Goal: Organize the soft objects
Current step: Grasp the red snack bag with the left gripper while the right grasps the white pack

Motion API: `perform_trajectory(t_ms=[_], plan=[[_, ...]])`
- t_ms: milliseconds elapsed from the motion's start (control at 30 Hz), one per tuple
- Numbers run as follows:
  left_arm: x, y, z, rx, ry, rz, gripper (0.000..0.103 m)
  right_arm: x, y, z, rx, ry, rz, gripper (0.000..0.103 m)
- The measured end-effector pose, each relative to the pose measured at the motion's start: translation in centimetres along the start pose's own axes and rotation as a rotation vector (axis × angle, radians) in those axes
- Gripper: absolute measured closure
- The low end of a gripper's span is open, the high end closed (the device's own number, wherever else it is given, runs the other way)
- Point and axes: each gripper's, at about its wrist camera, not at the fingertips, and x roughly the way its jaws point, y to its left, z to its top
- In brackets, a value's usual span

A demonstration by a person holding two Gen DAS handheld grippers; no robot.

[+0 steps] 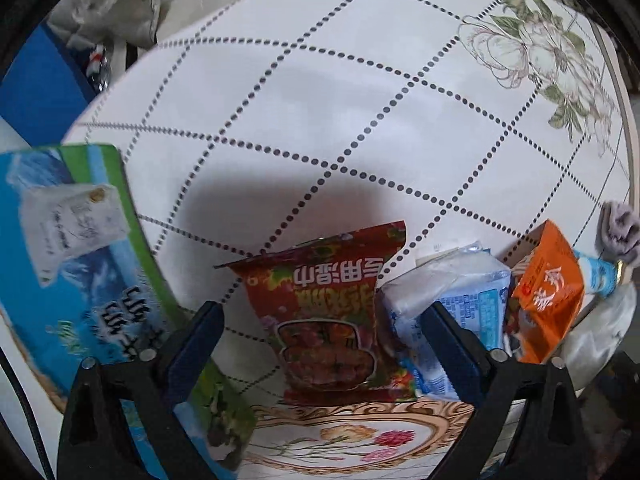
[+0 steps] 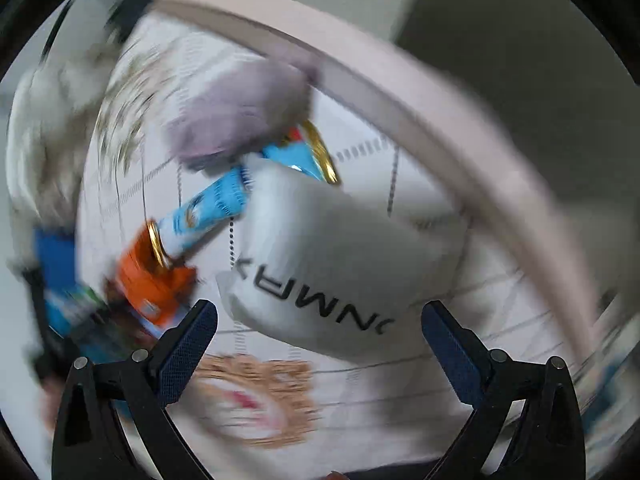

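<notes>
Left claw is gaping wide over a glossy red packet lying on the desk; right claw, equally wide, is facing a soft white pouch, blurred.

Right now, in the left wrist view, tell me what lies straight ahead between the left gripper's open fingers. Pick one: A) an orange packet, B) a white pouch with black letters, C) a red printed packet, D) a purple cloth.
C: the red printed packet lies flat on the table, centred between the fingers of the left gripper, whose jaws stand wide apart; the orange packet sits off to the right.
</notes>
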Motion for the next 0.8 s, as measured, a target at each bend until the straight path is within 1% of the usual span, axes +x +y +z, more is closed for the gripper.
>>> perform_trajectory(t_ms=[67, 133, 167, 200, 233, 300, 367, 400, 433, 500, 533, 600, 633, 700, 800], plan=[[0.4, 0.6, -0.2, -0.026, 0.008, -0.028, 0.006, 1.1, -1.4, 0.6, 0.131, 0.016, 0.058, 0.000], [0.5, 0.8, -0.4, -0.030, 0.010, -0.039, 0.006, 2.3, -1.3, 1.1, 0.197, 0.031, 0.121, 0.000], [0.7, 1.0, -0.5, -0.024, 0.011, -0.040, 0.006, 2.8, -0.8, 1.3, 0.188, 0.038, 0.113, 0.000], [0.7, 1.1, -0.6, -0.020, 0.012, -0.041, 0.006, 3.2, -0.2, 1.5, 0.166, 0.042, 0.084, 0.000], [0.7, 1.2, -0.7, -0.017, 0.012, -0.041, 0.006, 3.8, 0.7, 1.6, 0.110, 0.055, 0.030, 0.000], [0.5, 1.6, -0.8, -0.009, 0.014, -0.043, 0.006, 4.7, 2.5, 1.6, -0.029, 0.081, -0.045, 0.002], [0.4, 1.9, -0.8, 0.002, 0.015, -0.042, 0.006, 5.4, 4.8, 0.9, -0.242, 0.113, -0.146, 0.007], [0.3, 2.1, -0.8, 0.005, 0.016, -0.041, 0.006, 5.6, 5.8, 0.3, -0.349, 0.116, -0.211, 0.014], [0.3, 2.1, -0.7, 0.006, 0.017, -0.040, 0.006, 5.6, 6.7, -0.3, -0.444, 0.106, -0.292, 0.016], [0.5, 2.4, -0.5, 0.000, 0.027, -0.051, 0.006, 5.5, 7.8, -1.0, -0.570, 0.089, -0.393, 0.016], [0.7, 2.3, -0.5, -0.005, 0.029, -0.058, 0.006, 5.3, 8.2, -1.2, -0.598, 0.077, -0.425, 0.015], [1.0, 2.5, -0.6, -0.014, 0.029, -0.076, 0.006, 4.7, 8.4, -1.3, -0.599, 0.063, -0.419, 0.014], [0.7, 2.6, -0.4, -0.020, 0.032, -0.084, 0.006, 4.2, 8.4, -1.3, -0.580, 0.059, -0.388, 0.013], [0.8, 3.1, -1.1, -0.039, 0.031, -0.104, 0.007, 3.3, 8.1, -0.8, -0.538, 0.049, -0.336, 0.013], [0.9, 3.6, -1.8, -0.070, 0.019, -0.109, 0.020, 2.6, 7.8, -0.4, -0.501, 0.039, -0.298, 0.013]])
